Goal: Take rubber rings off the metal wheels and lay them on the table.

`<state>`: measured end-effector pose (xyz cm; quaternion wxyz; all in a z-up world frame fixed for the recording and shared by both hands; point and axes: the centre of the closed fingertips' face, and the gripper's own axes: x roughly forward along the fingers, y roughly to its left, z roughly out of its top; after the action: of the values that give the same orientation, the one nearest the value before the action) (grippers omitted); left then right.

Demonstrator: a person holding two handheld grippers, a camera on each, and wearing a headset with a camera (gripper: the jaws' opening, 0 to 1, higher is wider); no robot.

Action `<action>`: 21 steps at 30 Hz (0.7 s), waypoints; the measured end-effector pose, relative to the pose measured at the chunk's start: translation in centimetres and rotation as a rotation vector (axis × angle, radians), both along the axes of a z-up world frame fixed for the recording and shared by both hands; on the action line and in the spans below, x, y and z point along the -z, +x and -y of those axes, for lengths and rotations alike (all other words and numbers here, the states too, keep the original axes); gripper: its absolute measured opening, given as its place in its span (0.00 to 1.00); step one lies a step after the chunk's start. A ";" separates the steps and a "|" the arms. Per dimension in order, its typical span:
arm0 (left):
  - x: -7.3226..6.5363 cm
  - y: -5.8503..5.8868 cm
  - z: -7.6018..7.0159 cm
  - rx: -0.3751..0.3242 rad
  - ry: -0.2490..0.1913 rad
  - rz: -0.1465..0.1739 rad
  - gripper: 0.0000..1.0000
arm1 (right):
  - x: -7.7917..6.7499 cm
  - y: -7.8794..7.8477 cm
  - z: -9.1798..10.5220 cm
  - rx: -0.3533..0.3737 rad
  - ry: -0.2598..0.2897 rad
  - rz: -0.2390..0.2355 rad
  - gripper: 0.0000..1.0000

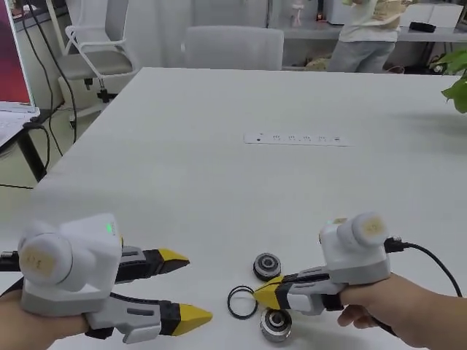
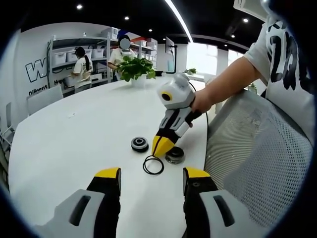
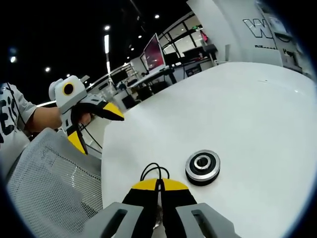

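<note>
Head view, right tool [image 1: 261, 294]: lower right of the frame, in a hand; jaws pressed together. The yellow tips touch the right edge of the rubber ring [image 1: 241, 302]; whether they nip it I cannot tell.
Left tool [image 1: 186, 286]: lower left, jaws spread wide with nothing between them, tips pointing right toward the ring.
Rubber ring: loose, flat on the white surface [image 1: 182, 160], bottom centre, between the two tools.
Upper wheel [image 1: 267, 265]: dark-rimmed, just above the right tool's tips, apart from the ring.
Lower wheel [image 1: 276, 324]: just below the right tool, partly hidden by it.
Power strip [image 1: 295, 138]: white, well above the wheels, mid-frame.
Right gripper view: the ring's black loop shows just beyond the closed tips [image 3: 159, 184]; one wheel [image 3: 202, 167] lies to their right.
</note>
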<state>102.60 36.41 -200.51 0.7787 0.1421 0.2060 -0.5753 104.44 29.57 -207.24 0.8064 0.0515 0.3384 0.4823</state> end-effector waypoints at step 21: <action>0.0 0.4 -0.4 -0.012 0.005 0.004 0.47 | -1.2 0.6 0.7 0.044 0.008 0.028 0.06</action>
<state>103.03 36.78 -200.50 0.7823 0.1437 0.2069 -0.5697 105.03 28.90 -206.05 0.8211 0.0554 0.3240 0.4666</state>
